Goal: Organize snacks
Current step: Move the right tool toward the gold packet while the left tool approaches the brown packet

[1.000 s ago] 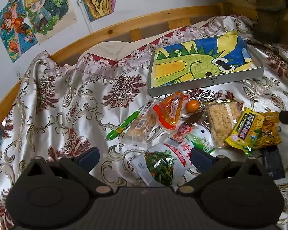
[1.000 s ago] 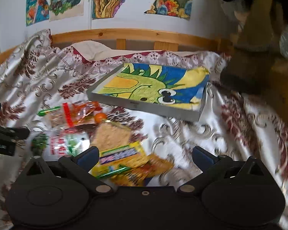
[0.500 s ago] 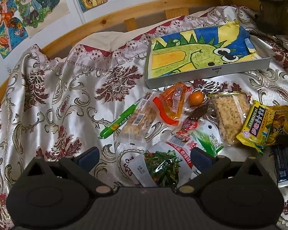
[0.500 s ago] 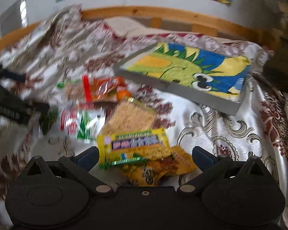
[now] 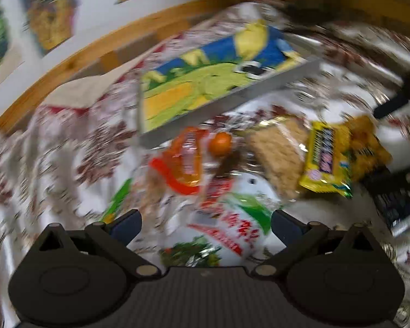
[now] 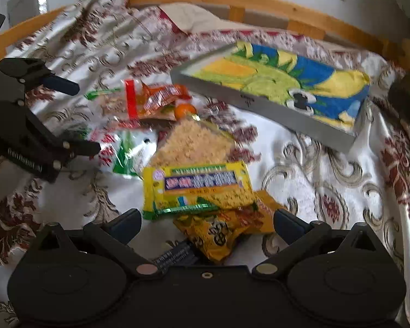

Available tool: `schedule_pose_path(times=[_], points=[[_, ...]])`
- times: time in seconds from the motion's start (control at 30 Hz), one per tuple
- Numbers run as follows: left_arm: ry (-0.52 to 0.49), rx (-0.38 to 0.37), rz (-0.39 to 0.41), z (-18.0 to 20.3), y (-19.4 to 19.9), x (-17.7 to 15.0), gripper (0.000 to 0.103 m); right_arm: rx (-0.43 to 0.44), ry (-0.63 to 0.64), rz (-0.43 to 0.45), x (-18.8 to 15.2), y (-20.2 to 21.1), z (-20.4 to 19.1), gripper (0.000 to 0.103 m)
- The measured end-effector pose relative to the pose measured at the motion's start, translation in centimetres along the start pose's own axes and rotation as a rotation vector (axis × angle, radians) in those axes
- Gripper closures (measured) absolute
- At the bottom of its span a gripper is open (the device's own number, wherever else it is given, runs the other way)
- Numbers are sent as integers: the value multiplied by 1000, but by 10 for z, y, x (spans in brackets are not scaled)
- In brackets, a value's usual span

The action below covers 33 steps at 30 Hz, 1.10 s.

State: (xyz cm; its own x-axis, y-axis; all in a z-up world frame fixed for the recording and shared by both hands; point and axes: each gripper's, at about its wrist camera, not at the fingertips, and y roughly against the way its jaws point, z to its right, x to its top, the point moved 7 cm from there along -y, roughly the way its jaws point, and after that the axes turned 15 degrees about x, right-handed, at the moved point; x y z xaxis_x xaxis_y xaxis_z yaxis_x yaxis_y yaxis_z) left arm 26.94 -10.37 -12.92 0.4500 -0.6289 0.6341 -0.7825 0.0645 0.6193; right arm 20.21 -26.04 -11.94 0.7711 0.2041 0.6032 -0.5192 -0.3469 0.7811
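Several snack packets lie in a heap on the patterned bedspread [image 6: 328, 180]. My left gripper [image 5: 206, 222] is open just above a white packet with red and green print [image 5: 232, 224]; the view is blurred. Beyond it lie an orange packet [image 5: 187, 161], a small orange fruit [image 5: 220, 143], a clear packet of beige cake [image 5: 277, 153] and a yellow packet [image 5: 326, 161]. My right gripper [image 6: 206, 222] is open over the yellow packet [image 6: 196, 188] and an orange-yellow packet [image 6: 218, 235]. A grey tray with a dinosaur towel [image 6: 276, 82] sits behind the heap.
A wooden bed rail [image 6: 232, 0] runs along the back under a wall with colourful pictures. A dark flat packet [image 5: 393, 205] lies at the right of the heap. The left gripper shows at the left edge of the right wrist view [image 6: 63, 114].
Both grippers have come closer to the heap and lower. The left one has swung right over the white packet, the right one has advanced over the yellow packets. Both stay open.
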Motion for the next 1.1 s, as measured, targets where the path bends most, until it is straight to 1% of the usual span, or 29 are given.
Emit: schedule_pose_path(times=[0.13, 0.27, 0.33, 0.37, 0.4, 0.43, 0.47, 0.5, 0.53, 0.6, 0.63, 0.7, 0.8, 0.83, 0.87, 0.9, 0.93, 0.97, 1.0, 1.1], points=[[-69, -43, 21, 20, -14, 2, 0, -6, -70, -54, -6, -6, 4, 1], [-115, -48, 14, 33, -28, 4, 0, 17, -154, -74, -8, -16, 6, 2], [-121, -48, -4, 35, -36, 5, 0, 31, -191, -68, -8, -20, 7, 10], [-124, -44, -10, 35, -39, 4, 2, 39, -210, -65, -8, -21, 8, 17], [-130, -29, -21, 35, -41, 4, 4, 35, -228, -59, -8, -21, 10, 20], [-125, -40, -23, 35, -40, 3, 6, 29, -238, -49, -8, -21, 11, 22], [-115, -58, -23, 35, -39, 4, 11, 25, -248, -42, -7, -20, 12, 27], [-110, -61, -26, 34, -37, 4, 14, 20, -260, -35, -7, -18, 14, 33], [-112, -59, -26, 34, -35, 5, 16, 18, -276, -24, -7, -16, 16, 37], [-112, -63, -25, 32, -33, 5, 27, 23, -309, -14, -7, -14, 21, 46], [-103, -68, -28, 31, -31, 6, 29, 24, -322, -9, -7, -12, 24, 48], [-81, -81, -41, 29, -28, 6, 39, 29, -337, -1, -7, -11, 26, 51], [-46, -100, -58, 23, -23, 8, 47, 29, -335, 9, -7, -7, 26, 56], [-25, -111, -59, 20, -22, 9, 47, 31, -336, 11, -8, -6, 26, 56], [-4, -121, -57, 17, -21, 11, 44, 37, -339, 13, -8, -5, 26, 56], [12, -123, -53, 15, -21, 12, 37, 42, -343, 16, -9, -4, 27, 54], [22, -122, -51, 13, -22, 13, 33, 45, -352, 24, -9, -2, 27, 51], [31, -123, -49, 12, -23, 15, 29, 50, -360, 37, -8, -1, 29, 43], [43, -128, -43, 12, -25, 17, 29, 54, -365, 50, -7, 1, 30, 38], [74, -140, -49, 13, -35, 22, 29, 51, -388, 79, -4, 2, 36, 36]])
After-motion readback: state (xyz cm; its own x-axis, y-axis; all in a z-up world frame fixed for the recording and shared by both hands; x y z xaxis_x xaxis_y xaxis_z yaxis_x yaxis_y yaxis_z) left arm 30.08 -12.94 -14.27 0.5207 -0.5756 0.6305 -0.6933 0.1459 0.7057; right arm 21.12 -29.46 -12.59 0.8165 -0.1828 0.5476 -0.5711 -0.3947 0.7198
